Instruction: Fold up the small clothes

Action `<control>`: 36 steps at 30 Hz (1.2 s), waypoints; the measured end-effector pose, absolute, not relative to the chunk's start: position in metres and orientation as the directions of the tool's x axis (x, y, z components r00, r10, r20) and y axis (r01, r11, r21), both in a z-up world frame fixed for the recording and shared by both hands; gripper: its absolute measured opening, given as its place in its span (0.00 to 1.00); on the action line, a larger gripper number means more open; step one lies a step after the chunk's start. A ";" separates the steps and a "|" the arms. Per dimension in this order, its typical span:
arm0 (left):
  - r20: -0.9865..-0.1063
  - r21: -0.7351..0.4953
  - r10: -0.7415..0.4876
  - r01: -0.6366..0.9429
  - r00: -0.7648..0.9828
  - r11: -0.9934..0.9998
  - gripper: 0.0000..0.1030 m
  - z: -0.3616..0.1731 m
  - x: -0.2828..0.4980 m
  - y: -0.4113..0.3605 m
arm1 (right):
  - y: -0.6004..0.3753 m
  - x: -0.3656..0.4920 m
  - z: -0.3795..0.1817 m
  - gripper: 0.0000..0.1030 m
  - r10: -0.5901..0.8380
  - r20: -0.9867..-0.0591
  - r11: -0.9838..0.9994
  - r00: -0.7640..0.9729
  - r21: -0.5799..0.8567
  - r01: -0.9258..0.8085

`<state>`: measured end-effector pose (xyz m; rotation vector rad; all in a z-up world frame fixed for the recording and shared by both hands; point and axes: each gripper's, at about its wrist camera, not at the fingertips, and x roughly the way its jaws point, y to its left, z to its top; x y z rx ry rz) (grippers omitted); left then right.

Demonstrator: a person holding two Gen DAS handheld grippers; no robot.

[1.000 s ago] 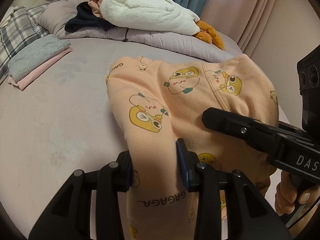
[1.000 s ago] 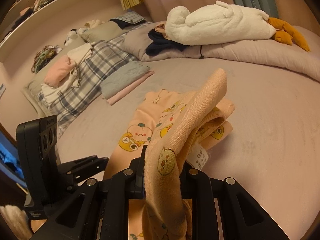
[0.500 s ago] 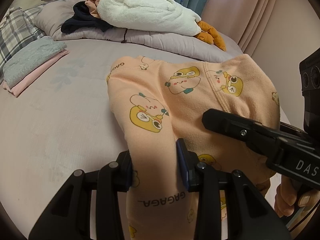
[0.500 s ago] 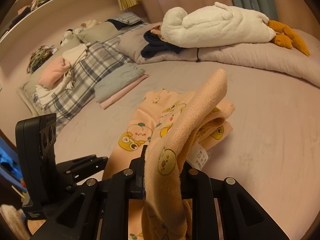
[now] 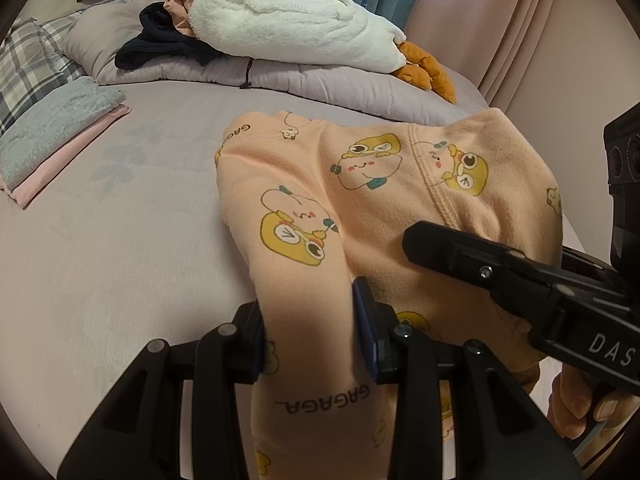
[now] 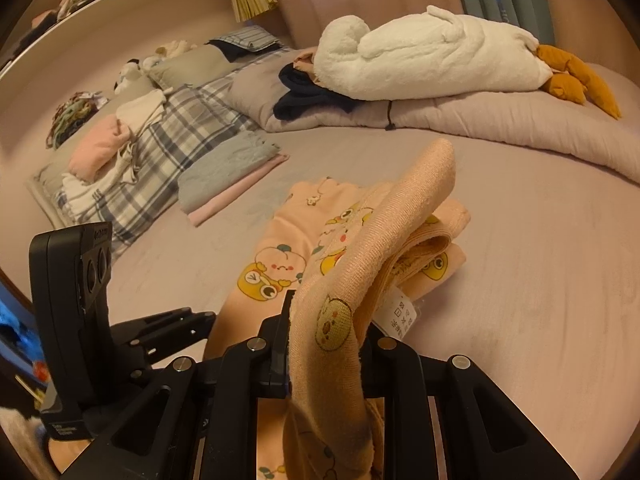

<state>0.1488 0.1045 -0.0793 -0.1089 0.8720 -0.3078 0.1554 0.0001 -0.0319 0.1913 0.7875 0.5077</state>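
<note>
Left wrist view shows the left gripper (image 5: 308, 332) and right gripper (image 6: 328, 344) each pinching the peach garment (image 5: 360, 200), mid-fold above the bed (image 5: 120, 240)'s near edge, folded stack (image 5: 52, 136) finished, laying-down remaining.

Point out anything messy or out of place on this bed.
Mostly tidy. The folded grey and pink stack lies neat, but a dark garment sits crumpled under the white plush, and loose clothes sprawl unfolded on the plaid blanket.

Matte black left claw (image 5: 308, 334) with silver screws, blue pads; right claw (image 6: 326, 340) alike, white "DAS" lettering at three o'clock.
</note>
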 end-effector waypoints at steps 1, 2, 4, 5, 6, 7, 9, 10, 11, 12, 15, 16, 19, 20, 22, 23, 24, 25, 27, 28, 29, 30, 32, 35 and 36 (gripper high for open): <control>-0.736 -0.218 -0.308 0.221 0.603 0.951 0.35 -0.080 0.151 0.104 | 0.000 0.156 -0.032 0.22 0.502 -0.628 0.865 0.595 0.346 -0.363; -0.736 -0.216 -0.307 0.220 0.603 0.951 0.35 -0.080 0.153 0.104 | 0.000 0.157 -0.032 0.22 0.499 -0.628 0.866 0.597 0.343 -0.364; -0.738 -0.212 -0.303 0.220 0.603 0.952 0.35 -0.081 0.157 0.103 | 0.001 0.158 -0.033 0.22 0.496 -0.628 0.868 0.599 0.340 -0.362; -0.738 -0.210 -0.302 0.219 0.604 0.953 0.35 -0.081 0.158 0.103 | 0.001 0.159 -0.033 0.22 0.495 -0.629 0.869 0.600 0.339 -0.361; -0.738 -0.210 -0.301 0.218 0.604 0.953 0.35 -0.081 0.159 0.103 | 0.001 0.161 -0.034 0.22 0.494 -0.629 0.869 0.600 0.339 -0.359; -0.739 -0.209 -0.300 0.218 0.603 0.953 0.35 -0.082 0.161 0.103 | 0.001 0.162 -0.034 0.22 0.494 -0.630 0.869 0.600 0.340 -0.359; -0.740 -0.209 -0.300 0.218 0.602 0.953 0.35 -0.082 0.164 0.104 | 0.002 0.163 -0.035 0.22 0.492 -0.630 0.870 0.601 0.339 -0.357; -0.740 -0.208 -0.300 0.219 0.602 0.953 0.35 -0.082 0.165 0.104 | 0.002 0.163 -0.035 0.22 0.491 -0.631 0.871 0.601 0.339 -0.356; -0.740 -0.206 -0.299 0.220 0.603 0.954 0.35 -0.083 0.166 0.104 | 0.002 0.164 -0.035 0.22 0.490 -0.631 0.871 0.601 0.338 -0.356; -0.741 -0.203 -0.297 0.220 0.603 0.954 0.35 -0.083 0.167 0.104 | 0.002 0.164 -0.035 0.22 0.489 -0.631 0.872 0.601 0.337 -0.355; -0.743 -0.200 -0.294 0.220 0.601 0.955 0.35 -0.084 0.170 0.104 | 0.002 0.166 -0.036 0.22 0.489 -0.632 0.872 0.601 0.337 -0.355; -0.744 -0.199 -0.294 0.220 0.601 0.955 0.35 -0.084 0.171 0.104 | 0.002 0.167 -0.037 0.22 0.488 -0.633 0.873 0.601 0.336 -0.355; -0.746 -0.194 -0.290 0.220 0.600 0.956 0.35 -0.086 0.174 0.105 | 0.004 0.170 -0.038 0.22 0.485 -0.636 0.874 0.600 0.331 -0.356; -0.747 -0.194 -0.289 0.220 0.599 0.956 0.35 -0.086 0.175 0.105 | 0.004 0.171 -0.039 0.22 0.485 -0.637 0.874 0.599 0.331 -0.356; -0.747 -0.191 -0.287 0.221 0.599 0.957 0.35 -0.087 0.177 0.106 | 0.005 0.174 -0.040 0.22 0.486 -0.638 0.874 0.598 0.332 -0.356; -0.748 -0.191 -0.287 0.220 0.599 0.957 0.35 -0.087 0.178 0.106 | 0.005 0.174 -0.040 0.22 0.485 -0.638 0.874 0.598 0.331 -0.356; -0.748 -0.191 -0.287 0.220 0.598 0.956 0.35 -0.088 0.179 0.107 | 0.005 0.174 -0.040 0.22 0.486 -0.638 0.874 0.598 0.331 -0.356; -0.749 -0.192 -0.287 0.220 0.597 0.957 0.35 -0.088 0.180 0.107 | 0.005 0.174 -0.040 0.22 0.485 -0.638 0.874 0.598 0.331 -0.356; -0.750 -0.189 -0.285 0.219 0.597 0.957 0.35 -0.089 0.181 0.106 | 0.005 0.175 -0.040 0.22 0.484 -0.639 0.874 0.598 0.329 -0.356; -0.751 -0.188 -0.284 0.219 0.596 0.957 0.35 -0.090 0.182 0.106 | 0.005 0.176 -0.041 0.22 0.483 -0.640 0.875 0.598 0.328 -0.356; -0.751 -0.187 -0.283 0.218 0.596 0.958 0.35 -0.090 0.183 0.106 | 0.005 0.177 -0.041 0.22 0.483 -0.640 0.875 0.598 0.327 -0.357; -0.752 -0.187 -0.282 0.218 0.596 0.958 0.35 -0.090 0.184 0.107 | 0.005 0.179 -0.042 0.22 0.483 -0.641 0.875 0.597 0.327 -0.357; -0.753 -0.187 -0.281 0.216 0.595 0.958 0.35 -0.092 0.186 0.108 | 0.005 0.179 -0.042 0.22 0.483 -0.641 0.875 0.597 0.327 -0.356; -0.756 -0.185 -0.279 0.215 0.593 0.959 0.35 -0.093 0.190 0.108 | 0.005 0.179 -0.042 0.22 0.482 -0.641 0.875 0.596 0.327 -0.356; -0.756 -0.184 -0.278 0.214 0.593 0.959 0.35 -0.094 0.191 0.109 | 0.005 0.180 -0.043 0.22 0.482 -0.642 0.876 0.596 0.327 -0.356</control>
